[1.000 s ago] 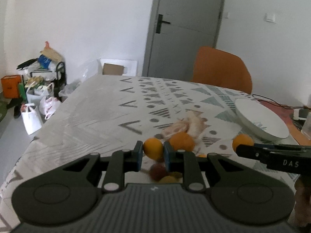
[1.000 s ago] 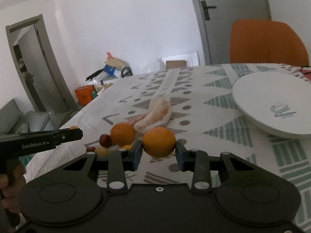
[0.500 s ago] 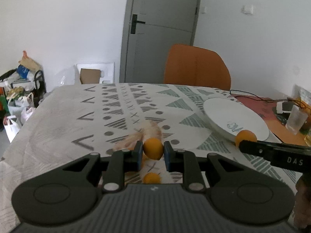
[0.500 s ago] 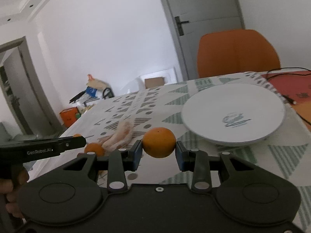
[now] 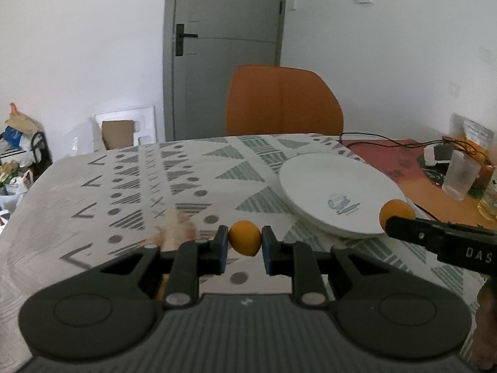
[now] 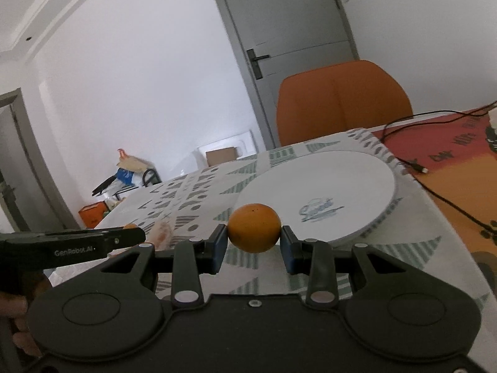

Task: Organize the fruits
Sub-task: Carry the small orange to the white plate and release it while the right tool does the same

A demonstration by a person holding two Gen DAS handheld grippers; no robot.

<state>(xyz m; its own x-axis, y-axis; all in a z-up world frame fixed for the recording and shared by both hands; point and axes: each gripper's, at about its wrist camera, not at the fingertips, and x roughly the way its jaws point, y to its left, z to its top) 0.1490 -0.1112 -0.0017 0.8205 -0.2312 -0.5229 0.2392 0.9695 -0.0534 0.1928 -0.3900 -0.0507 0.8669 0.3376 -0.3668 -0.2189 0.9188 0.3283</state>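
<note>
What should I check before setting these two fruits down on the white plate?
1. Left gripper shut on the small orange fruit: ok.
2. Right gripper shut on the larger orange: ok.
3. White plate bare, with room for both fruits: ok.
4. Either fruit above the plate: not ok in the left wrist view, where the small one hangs over the tablecloth; cannot tell for the larger one.
5. Gap between the two grippers for a joint approach: cannot tell; each shows at the edge of the other's view.
6. Black cable beside the plate clear of its rim: ok.
</note>
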